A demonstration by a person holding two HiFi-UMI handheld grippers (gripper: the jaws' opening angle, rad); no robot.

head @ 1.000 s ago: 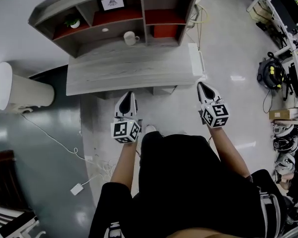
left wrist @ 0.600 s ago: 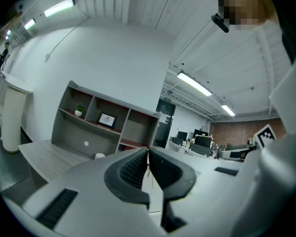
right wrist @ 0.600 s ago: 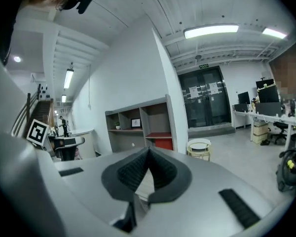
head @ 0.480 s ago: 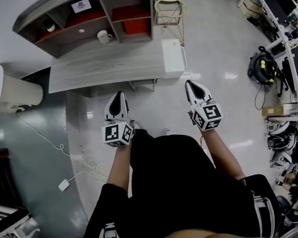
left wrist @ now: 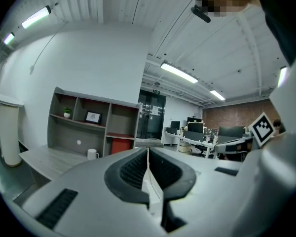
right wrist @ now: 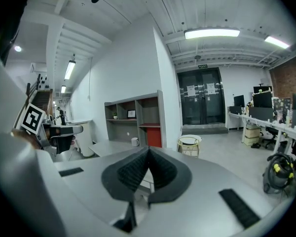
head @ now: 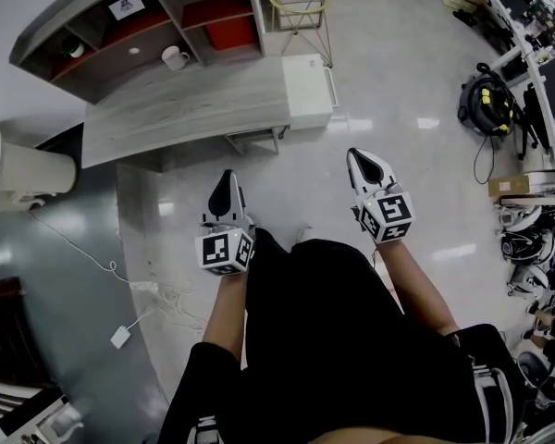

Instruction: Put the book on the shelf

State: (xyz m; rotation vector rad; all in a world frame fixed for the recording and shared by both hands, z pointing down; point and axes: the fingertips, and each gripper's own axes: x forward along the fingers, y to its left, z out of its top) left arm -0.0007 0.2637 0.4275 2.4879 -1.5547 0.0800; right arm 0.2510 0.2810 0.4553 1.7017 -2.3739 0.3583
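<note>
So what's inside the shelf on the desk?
In the shelf: a potted plant upper left, a framed picture beside it, a white mug below, a red box lower right. No book shows. In the head view its top board covers the upper compartments' rear.

Cool, even light from ceiling tube lamps (right wrist: 212,33) fills the office. The polished floor (head: 428,123) throws back bright patches of glare in the head view. Both gripper views bend hard at the edges and go black in the corners, while the left gripper (left wrist: 148,152) and right gripper (right wrist: 149,151) loom slightly soft up close. Dark clothing (head: 351,340) swallows detail. The shadow under the desk (head: 194,109) is soft.
</note>
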